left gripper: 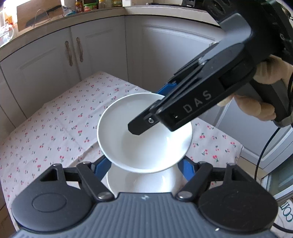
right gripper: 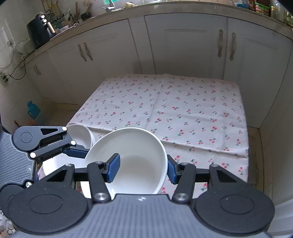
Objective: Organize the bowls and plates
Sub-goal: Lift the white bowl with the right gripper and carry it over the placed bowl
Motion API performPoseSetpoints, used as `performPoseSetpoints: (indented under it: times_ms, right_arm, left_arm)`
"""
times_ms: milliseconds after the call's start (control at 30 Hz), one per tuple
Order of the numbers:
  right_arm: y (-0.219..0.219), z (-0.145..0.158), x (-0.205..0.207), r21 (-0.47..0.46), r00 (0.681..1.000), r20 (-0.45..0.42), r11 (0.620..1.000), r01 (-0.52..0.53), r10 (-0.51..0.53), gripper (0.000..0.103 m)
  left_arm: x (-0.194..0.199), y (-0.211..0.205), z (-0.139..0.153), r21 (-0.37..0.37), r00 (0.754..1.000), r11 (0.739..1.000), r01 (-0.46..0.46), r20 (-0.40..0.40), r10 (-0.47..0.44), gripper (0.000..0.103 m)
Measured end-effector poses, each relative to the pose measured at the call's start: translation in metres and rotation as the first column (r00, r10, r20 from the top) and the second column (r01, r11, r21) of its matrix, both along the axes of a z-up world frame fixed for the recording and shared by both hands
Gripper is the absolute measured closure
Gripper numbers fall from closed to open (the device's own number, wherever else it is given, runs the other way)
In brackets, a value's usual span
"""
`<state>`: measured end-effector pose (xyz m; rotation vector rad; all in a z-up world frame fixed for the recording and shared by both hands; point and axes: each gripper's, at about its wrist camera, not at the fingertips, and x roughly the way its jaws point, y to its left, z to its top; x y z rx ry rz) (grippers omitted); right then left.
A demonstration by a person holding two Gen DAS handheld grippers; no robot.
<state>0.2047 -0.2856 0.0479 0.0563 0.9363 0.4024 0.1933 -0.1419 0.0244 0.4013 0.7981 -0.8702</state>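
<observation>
A white bowl (left gripper: 144,139) (right gripper: 135,161) hangs tilted in the air above the table. My right gripper (right gripper: 142,168) (left gripper: 146,117) is shut on its rim, one blue pad (right gripper: 114,167) inside the bowl and one outside. Below it my left gripper (left gripper: 144,170) (right gripper: 77,152) is shut around a second white bowl (left gripper: 142,183), which seems to sit on a white plate (right gripper: 55,164). In the right wrist view another white bowl (right gripper: 80,135) lies beyond the left gripper at the table's left edge.
The table wears a white cherry-print cloth (right gripper: 183,113) (left gripper: 45,131). Grey kitchen cabinets (right gripper: 183,44) stand behind it. A black appliance (right gripper: 40,33) and jars (left gripper: 87,5) sit on the counter. A blue jug (right gripper: 33,109) stands on the floor.
</observation>
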Motion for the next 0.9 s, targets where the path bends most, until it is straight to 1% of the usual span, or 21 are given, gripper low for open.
performPoseSetpoints:
  times_ms: [233,633,900]
  right_arm:
    - [0.014,-0.012,-0.008,-0.005,0.999,-0.016,0.999,-0.041,0.041,0.044]
    - [0.019,-0.031,-0.008,-0.001,0.997,-0.054,0.999,-0.053,0.053,0.044]
    - [0.018,-0.039,-0.007,0.001,0.997,-0.064,0.999,-0.049,0.049,0.043]
  left_arm:
    - [-0.008,0.009,-0.008,0.026,1.0,1.0,-0.009,-0.028,0.01,0.024]
    - [-0.008,0.011,-0.023,0.07,0.998,0.997,-0.008,-0.064,0.013,0.024]
    - [-0.006,0.011,-0.026,0.073,0.996,0.997,-0.006,-0.09,0.013,0.024]
